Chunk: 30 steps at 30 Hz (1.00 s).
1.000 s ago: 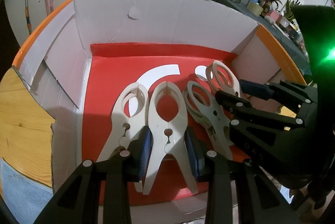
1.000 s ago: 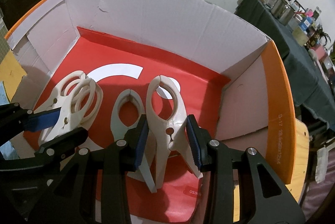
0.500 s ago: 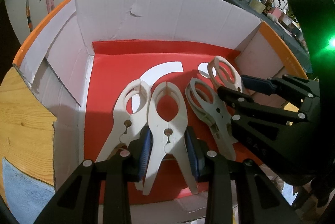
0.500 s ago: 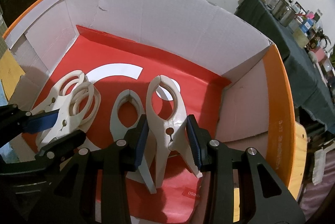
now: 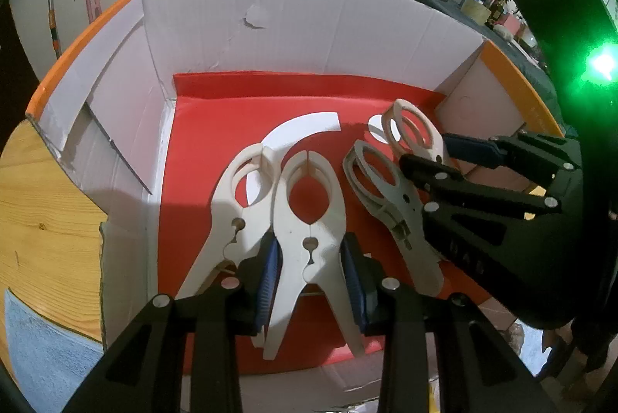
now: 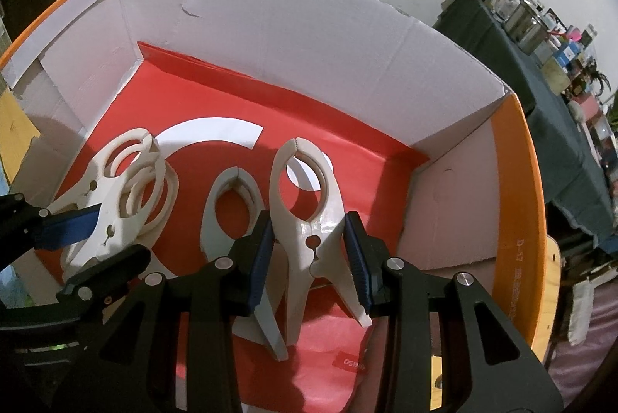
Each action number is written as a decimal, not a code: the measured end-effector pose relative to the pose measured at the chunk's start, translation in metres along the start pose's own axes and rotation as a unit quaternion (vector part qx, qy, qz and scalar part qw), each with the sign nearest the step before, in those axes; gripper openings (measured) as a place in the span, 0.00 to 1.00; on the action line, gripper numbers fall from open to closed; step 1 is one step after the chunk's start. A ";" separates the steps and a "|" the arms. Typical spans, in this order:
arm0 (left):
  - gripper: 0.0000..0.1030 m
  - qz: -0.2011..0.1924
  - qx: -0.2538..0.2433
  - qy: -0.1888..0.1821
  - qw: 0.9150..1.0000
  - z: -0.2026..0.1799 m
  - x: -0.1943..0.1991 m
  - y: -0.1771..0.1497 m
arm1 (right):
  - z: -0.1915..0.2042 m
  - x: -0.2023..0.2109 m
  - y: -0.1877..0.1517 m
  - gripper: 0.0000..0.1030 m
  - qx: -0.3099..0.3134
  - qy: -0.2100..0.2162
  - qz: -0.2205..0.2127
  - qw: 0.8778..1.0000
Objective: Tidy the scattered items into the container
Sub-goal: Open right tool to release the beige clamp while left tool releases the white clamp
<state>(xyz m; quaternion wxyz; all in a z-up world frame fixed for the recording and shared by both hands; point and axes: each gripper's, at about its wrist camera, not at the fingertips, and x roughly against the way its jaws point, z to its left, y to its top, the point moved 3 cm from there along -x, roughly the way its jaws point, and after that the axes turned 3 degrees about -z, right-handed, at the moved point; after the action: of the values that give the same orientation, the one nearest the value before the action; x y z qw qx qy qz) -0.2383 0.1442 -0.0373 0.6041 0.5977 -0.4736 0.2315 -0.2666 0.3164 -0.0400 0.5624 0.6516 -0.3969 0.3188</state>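
From the left wrist view I see my left gripper (image 5: 309, 270) with its jaws pinching a white clamp (image 5: 307, 220) at the waist, blue pads pressed on both flanks just beside the pivot hole. The clamp's long axis runs along the fingers: its ringed nose points away from me toward the far wall of the cardboard box (image 5: 309, 23), and its two handle legs splay back toward the camera between the fingers. It sits inside the box, over the red floor (image 5: 216, 112). A second white clamp (image 5: 235, 216) lies just to its left, angled the same way, touching it. To the right the right gripper (image 5: 436, 158) reaches in from the side, closed on another clamp (image 5: 413, 135), with a fourth clamp (image 5: 390, 200) lying beside it. The wooden counter (image 5: 42, 216) shows at the left. From the right wrist view, my right gripper (image 6: 309, 258) has its jaws clamped on a white clamp (image 6: 305, 204), nose pointing to the far wall, legs trailing toward the camera, over the red floor (image 6: 347, 158) near the box's orange-edged right wall (image 6: 517, 204). A greyer clamp (image 6: 231, 204) lies just left of it, roughly parallel.
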 end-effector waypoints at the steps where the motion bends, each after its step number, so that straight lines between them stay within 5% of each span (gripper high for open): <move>1: 0.34 0.000 0.001 0.000 1.000 0.000 0.000 0.000 | -0.001 0.000 0.000 0.34 -0.001 0.000 0.001 1.000; 30: 0.34 0.002 -0.001 -0.002 1.000 0.009 0.001 -0.002 | 0.004 -0.006 -0.006 0.40 -0.003 0.008 0.023 1.000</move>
<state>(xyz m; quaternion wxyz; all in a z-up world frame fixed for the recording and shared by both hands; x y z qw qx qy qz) -0.2388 0.1353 -0.0393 0.6038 0.5965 -0.4758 0.2307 -0.2646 0.3139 -0.0488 0.5604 0.6380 -0.4081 0.3352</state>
